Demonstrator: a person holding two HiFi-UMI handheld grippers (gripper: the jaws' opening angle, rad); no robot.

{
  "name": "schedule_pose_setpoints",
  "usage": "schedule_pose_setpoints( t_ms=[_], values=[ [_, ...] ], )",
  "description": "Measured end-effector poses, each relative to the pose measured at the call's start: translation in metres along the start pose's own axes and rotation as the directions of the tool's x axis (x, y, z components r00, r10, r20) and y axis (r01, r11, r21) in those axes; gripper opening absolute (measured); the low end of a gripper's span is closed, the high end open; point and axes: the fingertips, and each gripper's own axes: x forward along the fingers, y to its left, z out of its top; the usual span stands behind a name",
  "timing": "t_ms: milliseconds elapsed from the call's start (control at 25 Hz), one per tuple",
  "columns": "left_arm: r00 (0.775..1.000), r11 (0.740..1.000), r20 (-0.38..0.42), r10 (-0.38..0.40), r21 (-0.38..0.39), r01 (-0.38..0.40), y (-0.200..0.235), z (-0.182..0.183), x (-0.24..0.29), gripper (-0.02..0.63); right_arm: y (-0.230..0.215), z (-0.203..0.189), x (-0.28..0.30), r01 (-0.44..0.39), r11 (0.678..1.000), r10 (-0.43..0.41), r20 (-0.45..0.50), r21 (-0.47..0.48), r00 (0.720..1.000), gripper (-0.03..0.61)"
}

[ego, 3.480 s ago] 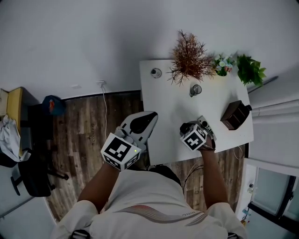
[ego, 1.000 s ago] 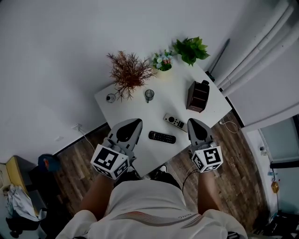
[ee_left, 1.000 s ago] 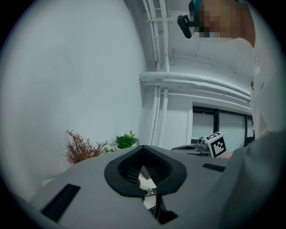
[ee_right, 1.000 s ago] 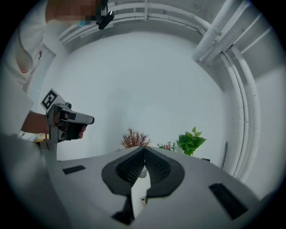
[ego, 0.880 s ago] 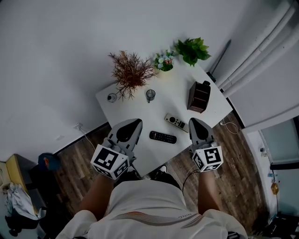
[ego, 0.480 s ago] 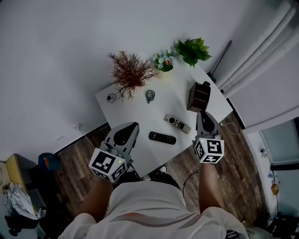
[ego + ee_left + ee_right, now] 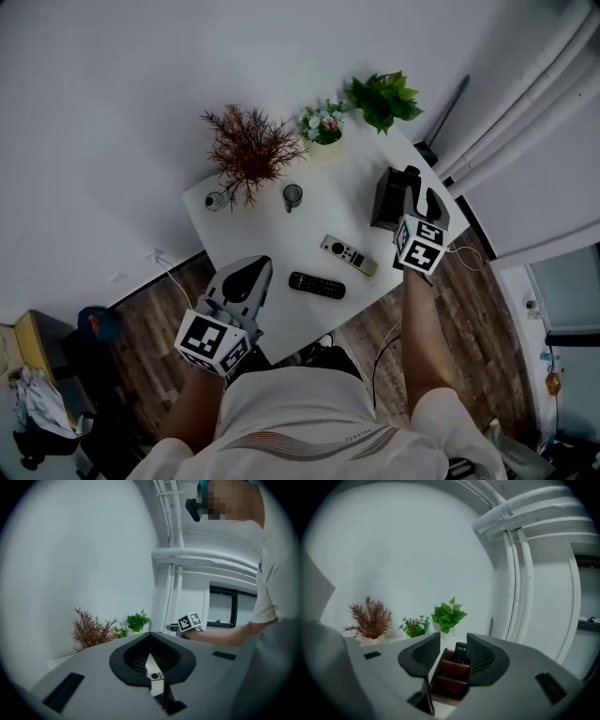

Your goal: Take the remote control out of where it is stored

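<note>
While outstretched toward the organizer [image 7: 382, 204], right claw [image 7: 420, 192], jaws just opening, empty.

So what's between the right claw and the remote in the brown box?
Only bare air, as the right gripper view shows. The right gripper's jaws have just been opening, nothing between them yet; the remote stands ahead.

A black remote control [image 7: 461, 652] is seen stood upright, probably in the back slot of the brown wooden organizer [image 7: 449, 680], top poking out.
</note>
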Motion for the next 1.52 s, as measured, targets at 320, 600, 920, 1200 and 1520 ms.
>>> schedule_pose_setpoints(
  t_ms=[320,600,920,1200,1520],
  values=[
    [0.998,0.999,-0.049,0.039,-0.033,-0.04,0.005,-0.018,0.027,0.005,-0.018,-0.046,0.084,0.061,0.989,-0.038,-0.167,0.138,0.985,0.199],
    [0.995,0.996,-0.067,0.07,-0.051,-0.073,0.017,-0.025,0.037,0.005,-0.025,-0.061,0.115,0.091,0.977,-0.045,-0.234,0.19,0.971,0.212],
    [0.995,0.995,-0.072,0.076,-0.063,-0.08,0.025,-0.026,0.042,0.005,-0.03,-0.068,0.119,0.122,0.975,-0.074,-0.251,0.184,0.965,0.189],
    [0.995,0.996,-0.07,0.068,-0.059,-0.072,0.027,-0.025,0.04,0.005,-0.029,-0.052,0.113,0.077,0.979,-0.043,-0.176,0.191,0.983,0.186],
    [0.998,0.997,-0.051,0.046,-0.06,-0.049,0.028,-0.019,0.028,0.005,-0.008,0.016,0.052,-0.054,0.994,0.053,0.015,0.097,0.998,0.186]
  ],
)
